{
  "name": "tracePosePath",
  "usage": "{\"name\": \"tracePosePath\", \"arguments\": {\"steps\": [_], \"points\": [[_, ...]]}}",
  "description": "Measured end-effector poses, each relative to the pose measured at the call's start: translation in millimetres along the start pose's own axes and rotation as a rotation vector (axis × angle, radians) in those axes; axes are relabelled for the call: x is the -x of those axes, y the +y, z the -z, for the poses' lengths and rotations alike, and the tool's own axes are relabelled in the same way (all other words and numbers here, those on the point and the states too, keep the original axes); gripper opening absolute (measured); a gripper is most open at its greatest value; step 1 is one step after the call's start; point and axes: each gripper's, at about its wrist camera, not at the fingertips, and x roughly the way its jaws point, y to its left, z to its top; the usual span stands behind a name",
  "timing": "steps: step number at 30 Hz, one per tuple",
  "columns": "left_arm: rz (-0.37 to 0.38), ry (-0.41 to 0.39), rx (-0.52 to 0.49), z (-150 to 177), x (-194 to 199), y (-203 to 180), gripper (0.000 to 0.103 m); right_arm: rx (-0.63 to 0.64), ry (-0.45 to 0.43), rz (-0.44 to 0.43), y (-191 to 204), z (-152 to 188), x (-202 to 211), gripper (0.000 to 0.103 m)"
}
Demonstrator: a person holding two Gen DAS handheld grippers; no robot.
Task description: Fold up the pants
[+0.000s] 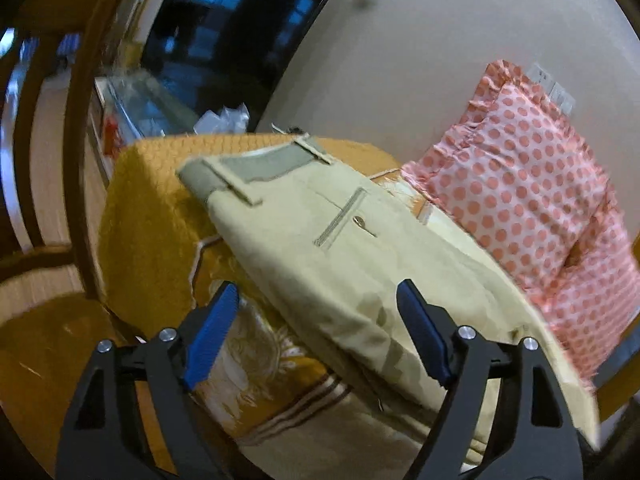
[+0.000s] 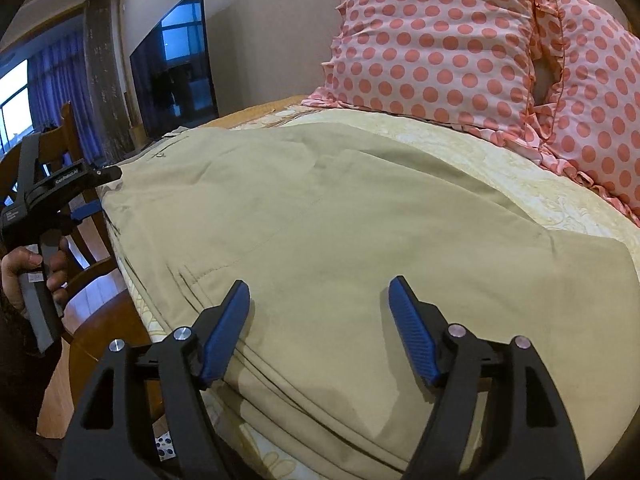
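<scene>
Underneath everything is the bed (image 2: 560, 196), its yellow patterned cover running up to two pink polka-dot pillows (image 2: 436, 40) propped against the wall. A wooden chair (image 2: 86, 276) stands just beside the mattress on my left. Across the cover lie the khaki pants (image 2: 320, 216), stacked in layers, with the waistband (image 1: 260, 164) and its belt loops at the far end and a buttoned back pocket (image 1: 344, 220) facing up.

My right gripper (image 2: 319, 312) hovers low over the near part of the cloth, its blue fingers (image 2: 412, 328) spread wide and holding nothing. My left gripper (image 1: 316, 320) is spread just as wide, straddling the folded side edge from the chair side; I can't tell whether its pads touch the fabric.

I'd judge one lengthwise fold is in place and a crosswise fold is due. The near edge sits close to the mattress edge, and the layers there are fanned out unevenly. If I pinch only the top layer, the stack could slide apart as I lift. If my two hands rise unevenly, the fold may skew, or the whole bundle could drag off the bed toward the chair.
</scene>
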Motion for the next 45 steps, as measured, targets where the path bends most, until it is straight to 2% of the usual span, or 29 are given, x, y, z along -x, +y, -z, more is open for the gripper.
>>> {"name": "tracePosePath", "arguments": {"steps": [4, 8, 11, 14, 17, 18, 19, 20, 21, 23, 24, 26, 28, 31, 32, 35, 38, 40, 41, 43, 45], "points": [[-0.029, -0.048, -0.006, -9.1, 1.6, -0.7, 0.081, -0.003, -0.005, -0.006, -0.2, 0.6, 0.4, 0.074], [-0.036, -0.021, -0.063, -20.3, -13.1, -0.9, 0.082, -0.005, -0.011, -0.013, -0.8, 1.1, 1.0, 0.075], [-0.017, -0.019, -0.039, -20.6, -11.8, 1.4, 0.083, -0.009, -0.015, -0.018, -1.6, 1.2, 1.0, 0.075], [0.062, -0.019, 0.0, -19.2, -10.9, 4.1, 0.083, -0.009, -0.023, -0.023, -0.9, 1.8, 0.6, 0.078], [0.258, 0.045, 0.073, -15.4, -14.6, 4.1, 0.082, -0.003, -0.027, -0.025, -0.1, 1.8, -0.4, 0.08], [0.263, 0.039, 0.09, -14.9, -14.6, 5.6, 0.081, -0.005, -0.029, -0.027, -0.4, 1.8, -0.4, 0.08], [0.267, 0.038, 0.116, -15.3, -15.6, 8.5, 0.074, -0.007, -0.031, -0.03, -0.8, 1.8, -0.4, 0.08], [0.275, 0.045, 0.177, -17.1, -17.6, 16.5, 0.062, -0.007, -0.032, -0.032, -1.2, 2.0, -0.2, 0.08], [0.276, 0.052, 0.225, -18.7, -19.6, 22.4, 0.057, -0.008, -0.034, -0.035, -1.5, 2.2, 0.0, 0.08], [0.282, 0.07, 0.346, -22.0, -25.0, 39.4, 0.032, -0.011, -0.036, -0.038, -1.4, 2.4, 0.8, 0.08], [0.268, 0.086, 0.415, -23.1, -29.8, 50.0, 0.025, -0.014, -0.038, -0.042, -1.6, 2.5, 1.6, 0.08], [0.286, 0.107, 0.511, -23.3, -37.4, 62.9, 0.013, -0.022, -0.041, -0.054, -3.0, 2.9, 3.2, 0.08], [0.255, 0.13, 0.513, -26.8, -39.8, 61.6, 0.011, -0.045, -0.045, -0.079, -7.4, 3.6, 7.3, 0.08], [0.163, 0.102, 0.346, -43.6, -27.1, 27.4, 0.009, -0.096, -0.066, -0.112, -17.6, 5.0, 19.0, 0.08], [0.142, 0.077, 0.25, -53.0, -18.5, 3.9, 0.008, -0.122, -0.091, -0.118, -24.7, 6.3, 28.5, 0.08], [0.151, 0.025, 0.035, -67.8, 2.0, -61.8, 0.007, -0.189, -0.172, -0.1, -47.9, 10.3, 58.6, 0.08], [0.248, -0.004, -0.237, -56.6, 24.9, -157.1, 0.007, -0.27, -0.243, -0.04, -78.0, 18.0, 89.9, 0.08], [0.371, 0.009, -0.449, -20.7, 42.5, -226.6, 0.007, -0.327, -0.28, 0.002, -97.5, 24.4, 108.6, 0.08], [0.423, 0.025, -0.514, -4.5, 47.7, -247.4, 0.008, -0.366, -0.301, 0.028, -111.0, 29.6, 120.0, 0.08], [0.56, 0.106, -0.667, 45.9, 59.6, -292.4, 0.008, -0.439, -0.328, 0.068, -132.5, 39.4, 138.1, 0.08], [0.63, 0.197, -0.808, 102.1, 63.2, -319.2, 0.008, -0.511, -0.346, 0.082, -150.3, 49.7, 149.8, 0.08]]}}
